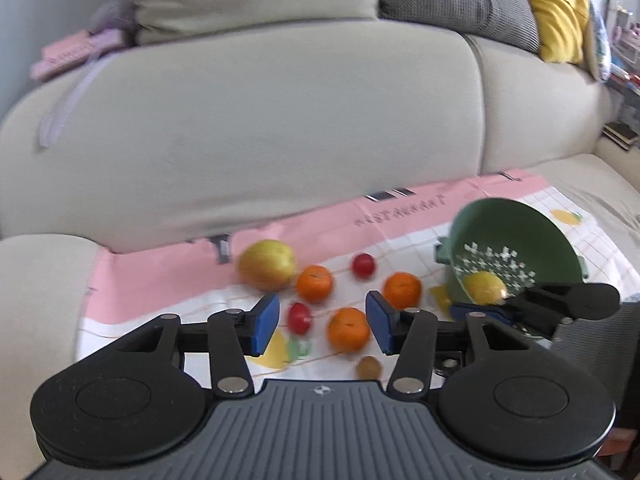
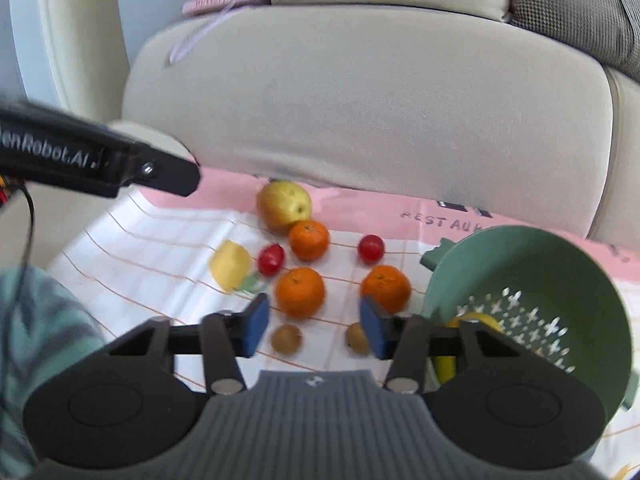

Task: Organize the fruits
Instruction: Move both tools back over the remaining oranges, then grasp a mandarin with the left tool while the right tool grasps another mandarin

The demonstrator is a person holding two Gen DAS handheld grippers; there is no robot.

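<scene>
- Left gripper (image 1: 323, 322) is hovering with jaws apart, an orange (image 1: 348, 329) lying between them.
- Right gripper (image 2: 311, 325) is gaping too, colander (image 2: 560, 264) sitting at its right.

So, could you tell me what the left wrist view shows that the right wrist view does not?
Only the left wrist view shows the yellow cushion and the right gripper reaching into the colander. Only the right wrist view shows both brown fruits, one near the gripper's middle and one by its right finger. Both show the green colander, three oranges, two red fruits, the yellow apple and the pink cloth.
</scene>
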